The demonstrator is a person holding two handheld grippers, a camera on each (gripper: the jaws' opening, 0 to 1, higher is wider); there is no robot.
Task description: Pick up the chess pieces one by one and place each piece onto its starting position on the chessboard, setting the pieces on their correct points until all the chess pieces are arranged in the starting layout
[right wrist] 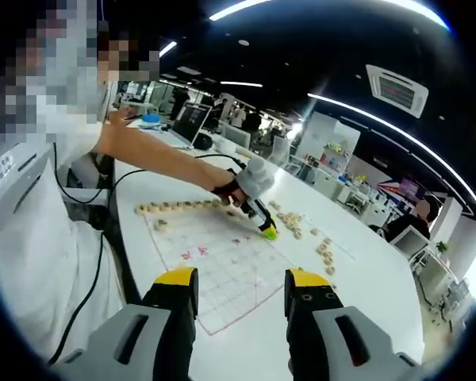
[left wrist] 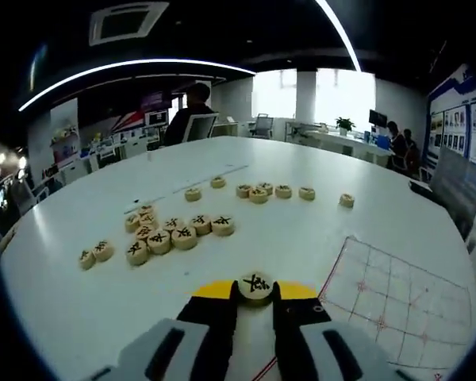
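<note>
Gripping one chess piece in my left gripper, I hold it above the white table near the chessboard. My right gripper hangs with jaws apart; loose pieces lie farther left.

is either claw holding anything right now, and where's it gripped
The left claw holds one chess piece by its round edge; the right claw is open, empty.
</note>
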